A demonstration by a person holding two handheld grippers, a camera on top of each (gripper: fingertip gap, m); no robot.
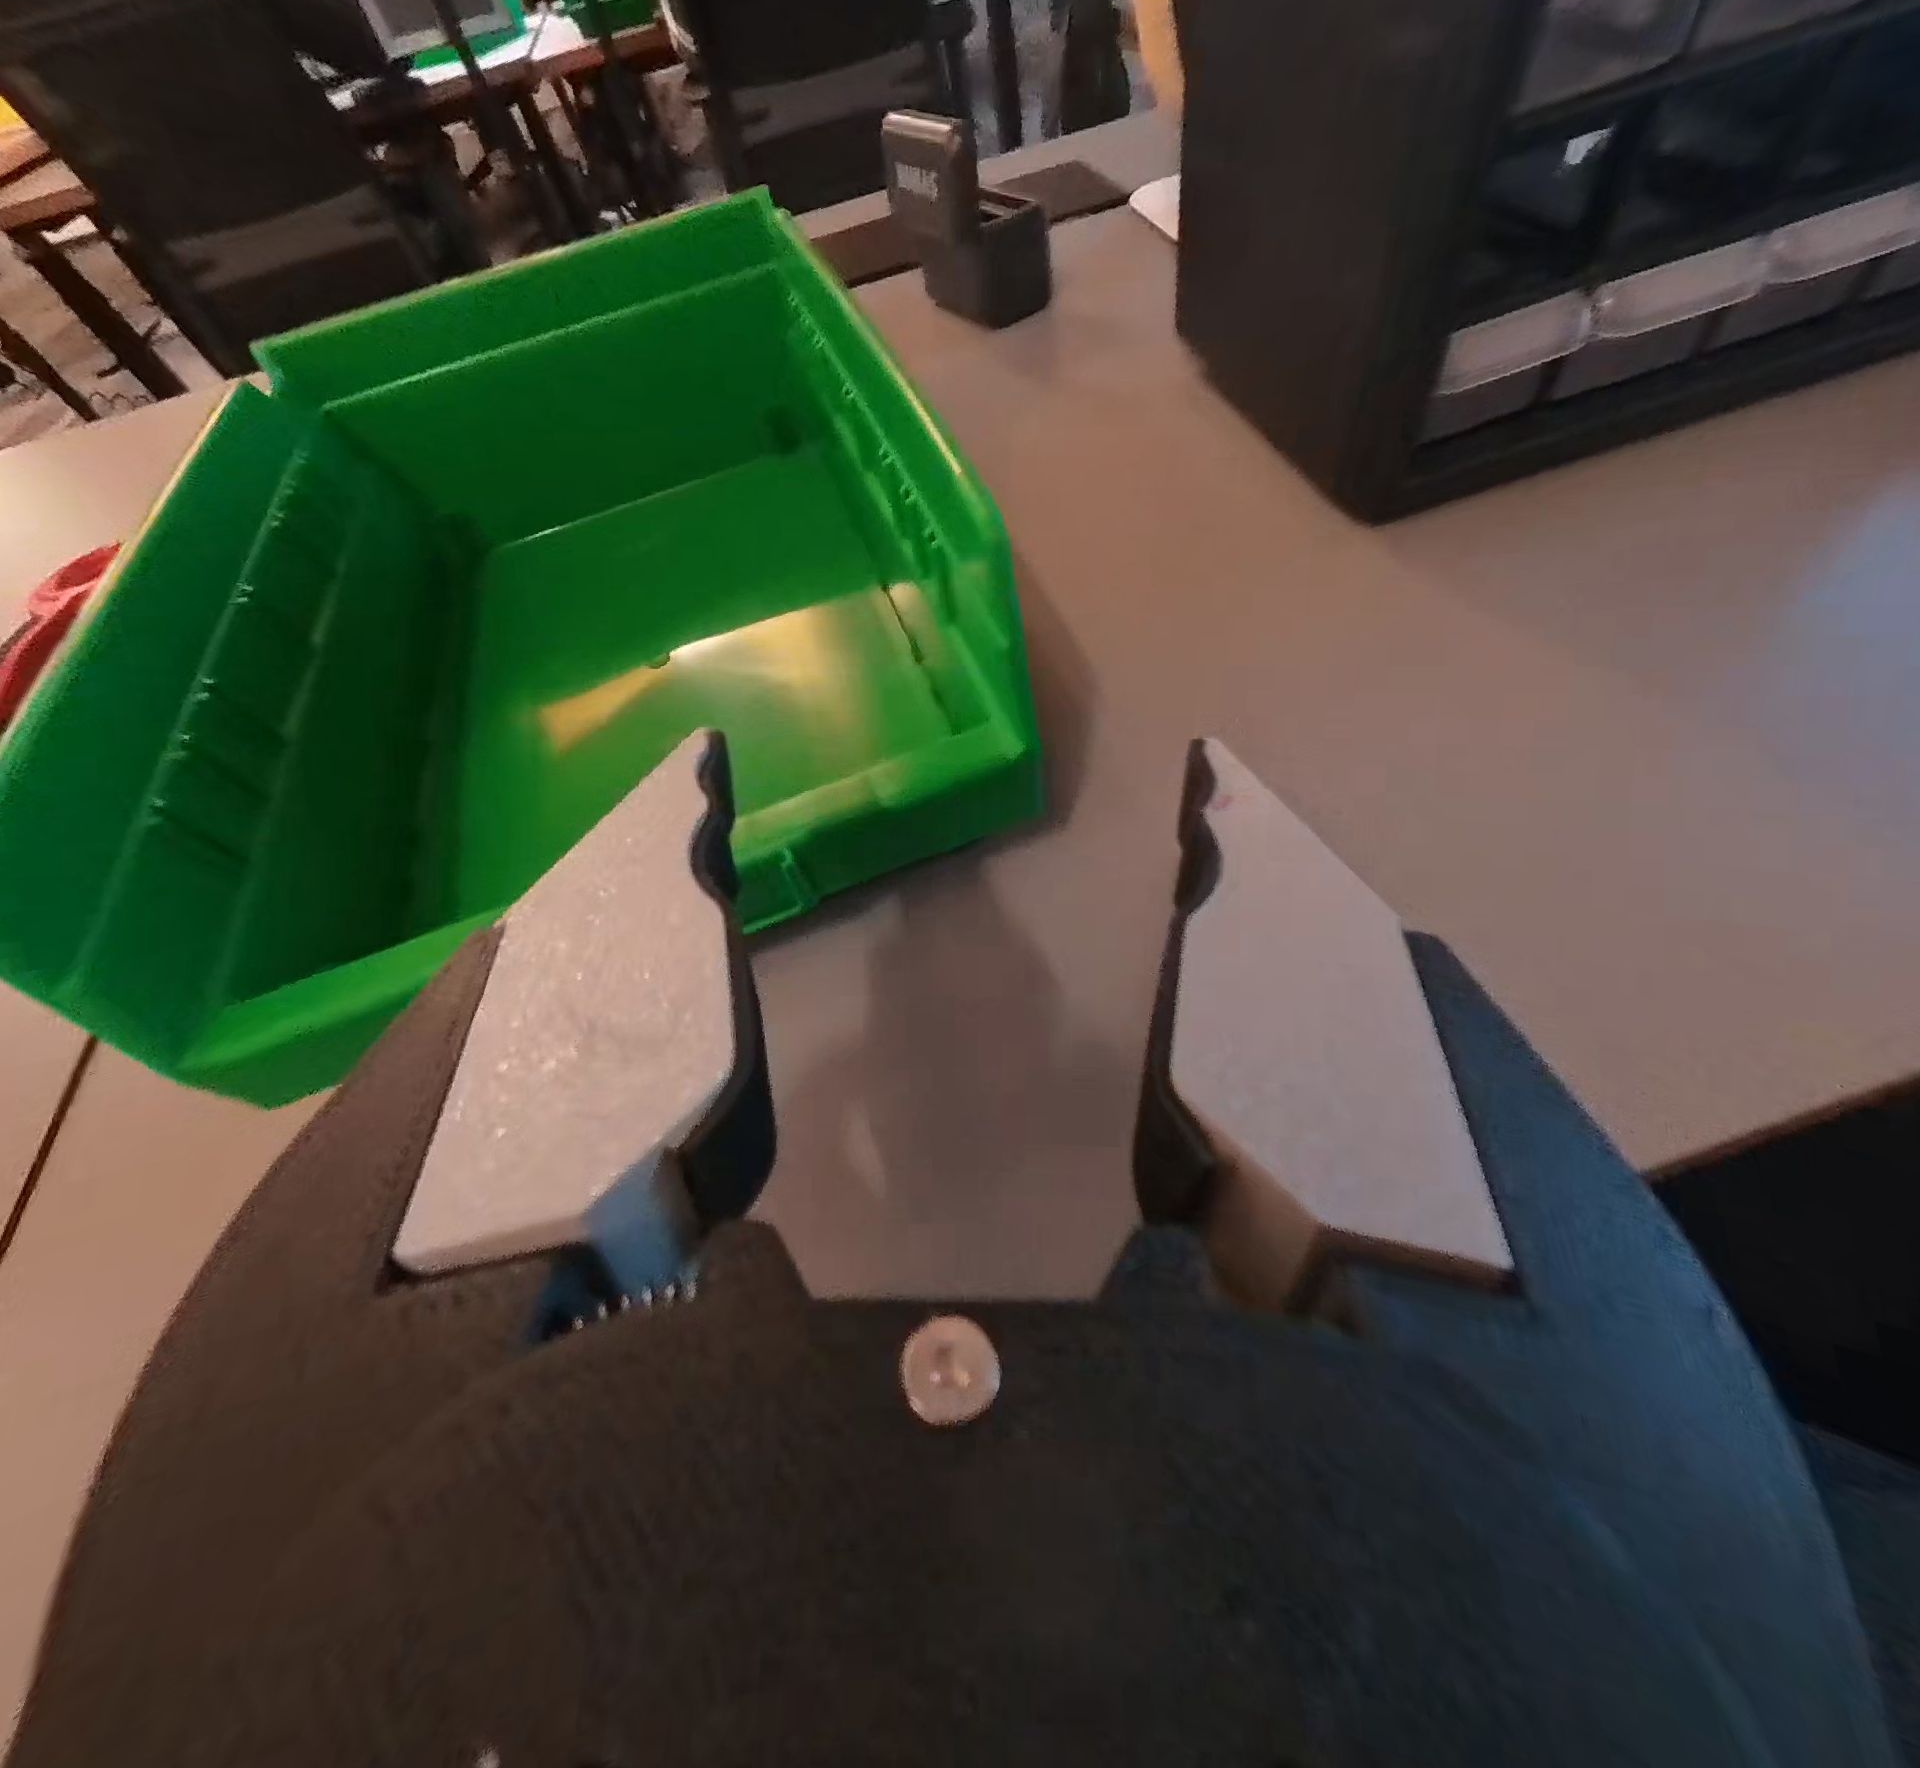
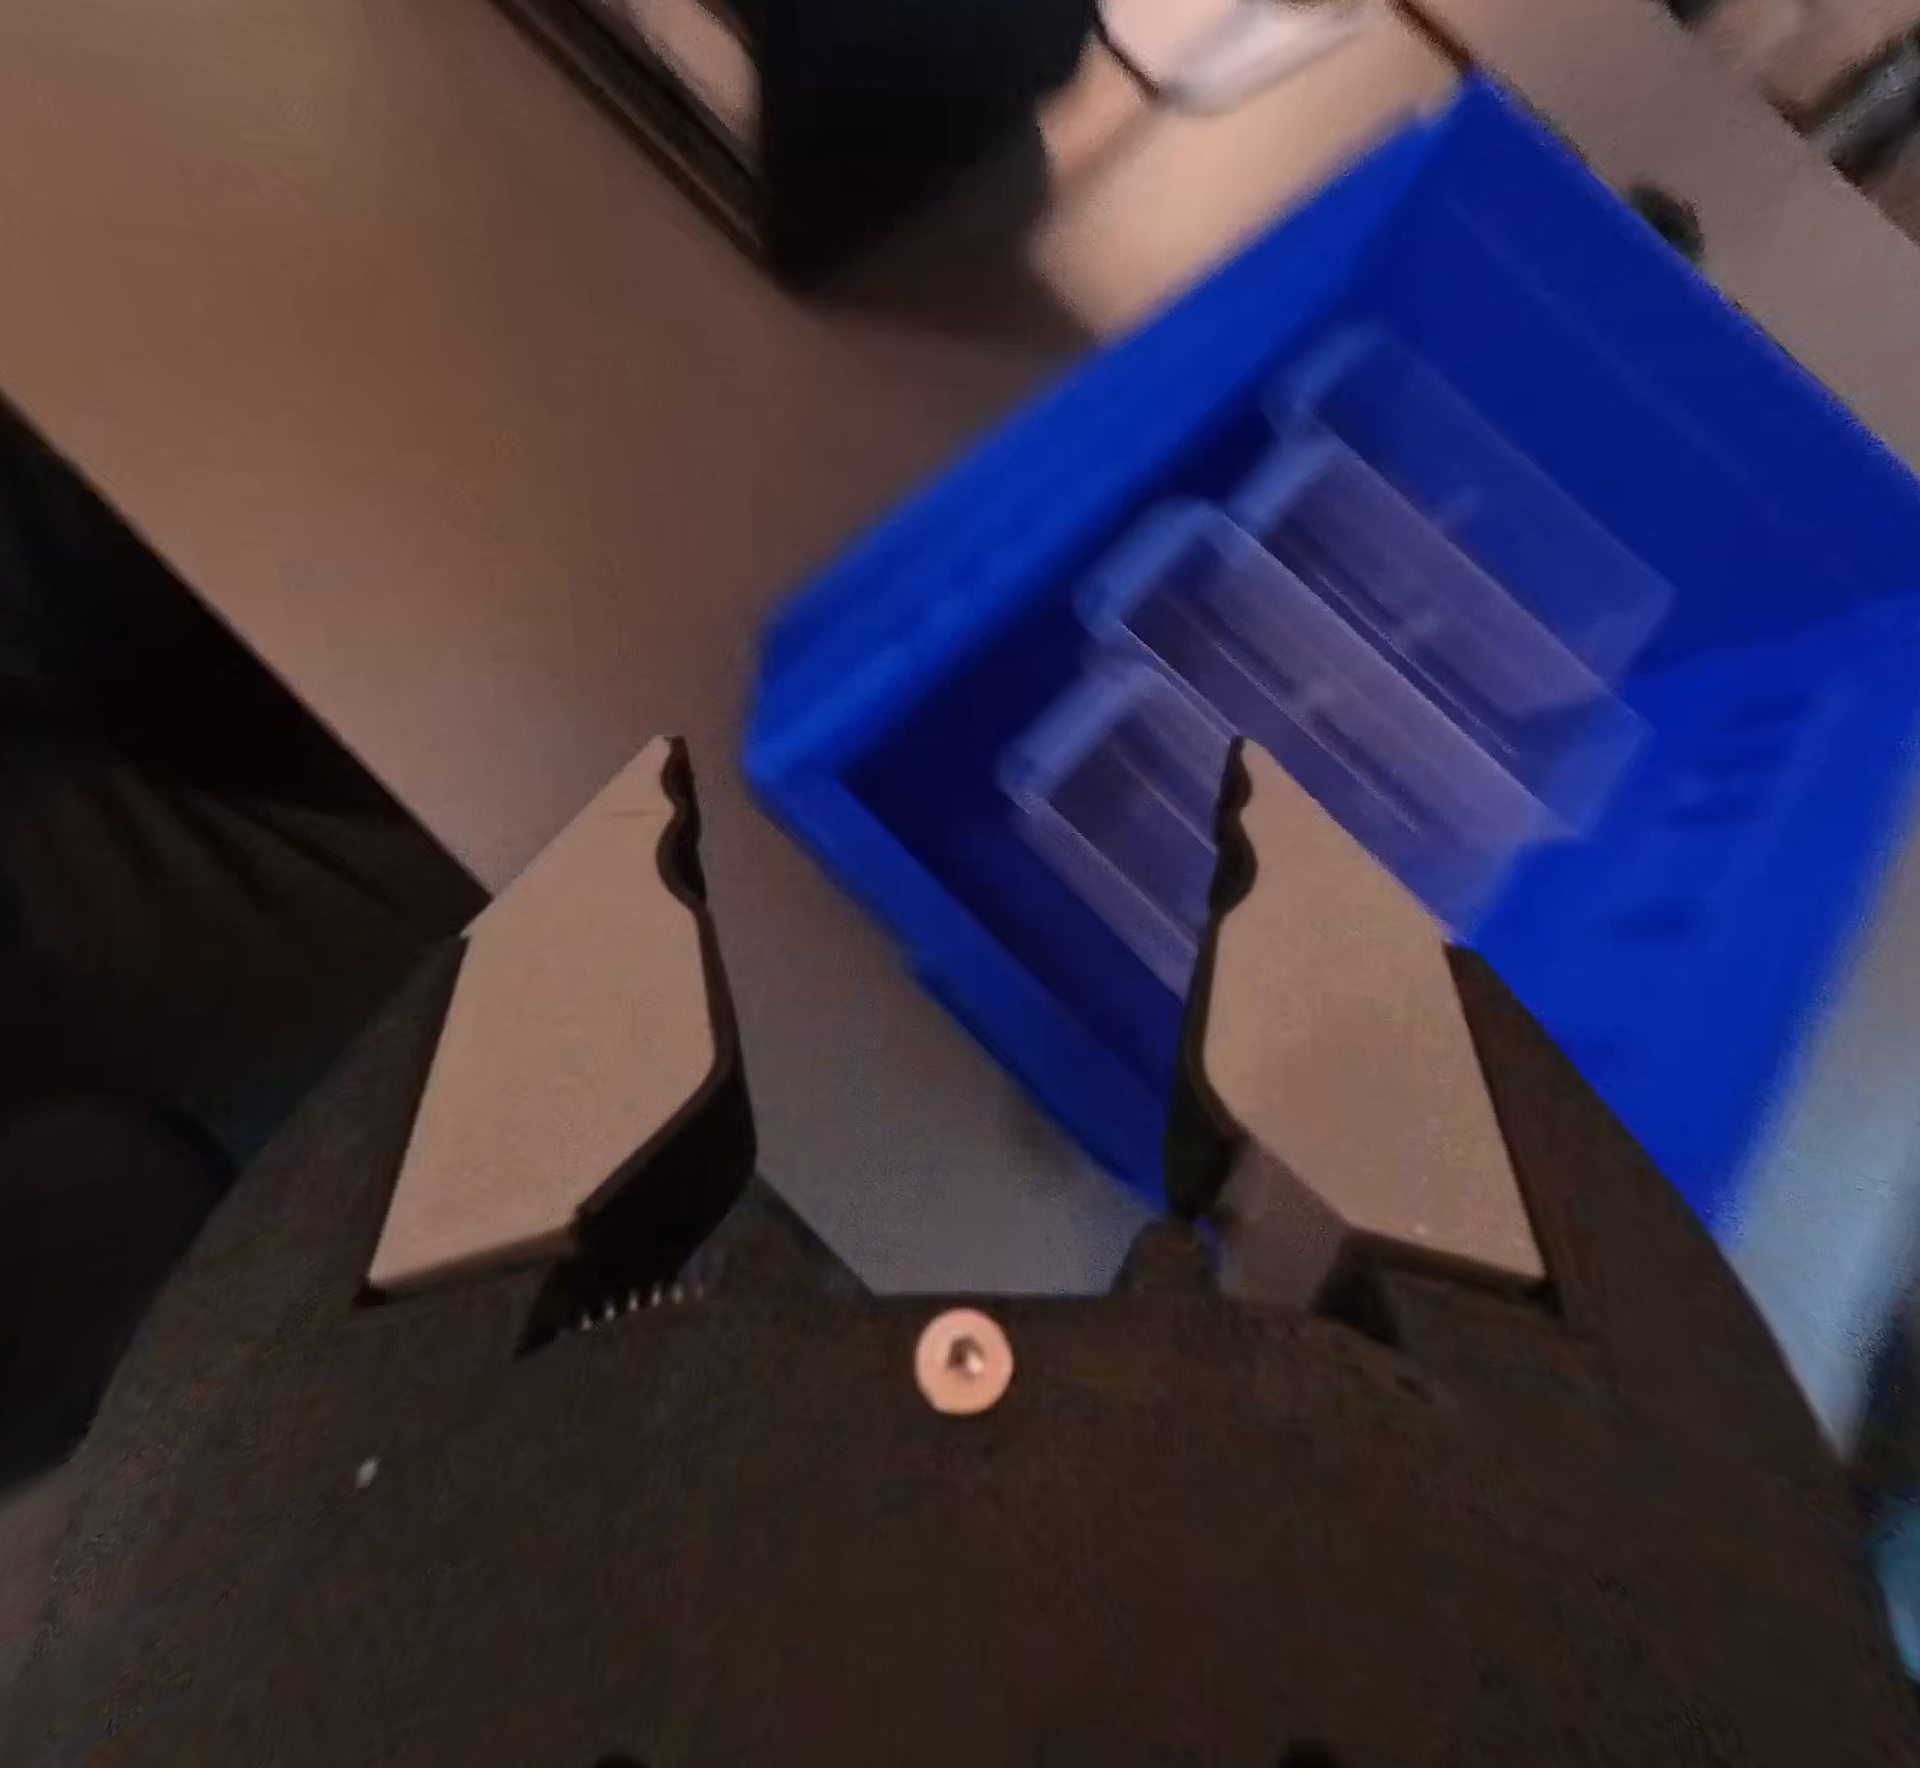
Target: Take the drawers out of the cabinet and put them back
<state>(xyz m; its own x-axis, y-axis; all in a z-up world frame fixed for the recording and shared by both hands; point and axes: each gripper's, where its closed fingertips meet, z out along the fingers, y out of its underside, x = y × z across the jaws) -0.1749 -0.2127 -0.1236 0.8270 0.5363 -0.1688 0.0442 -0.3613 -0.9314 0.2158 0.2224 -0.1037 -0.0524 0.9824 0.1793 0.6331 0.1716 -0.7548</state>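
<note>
Over the grey table (image 1: 1351, 679), you are holding your left gripper (image 1: 954, 752) released and angled down beside a green bin (image 1: 582, 596), the black drawer cabinet (image 1: 1558, 160) standing ahead-right. Your right gripper (image 2: 954, 752) is hovering unclenched over a blue bin (image 2: 1558, 939) holding clear drawers (image 2: 1382, 638).

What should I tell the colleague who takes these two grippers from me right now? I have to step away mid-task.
Left gripper: open, empty, above the table beside the empty green bin.
Right gripper: open, empty, at the near edge of the blue bin.
Clear drawers: at least three lie in the blue bin; the view is blurred, so the count is unsure.
Cabinet: black, on the table; some drawers sit in it, and some slots look dark.
Left to do: return the drawers from the blue bin to the cabinet.
</note>
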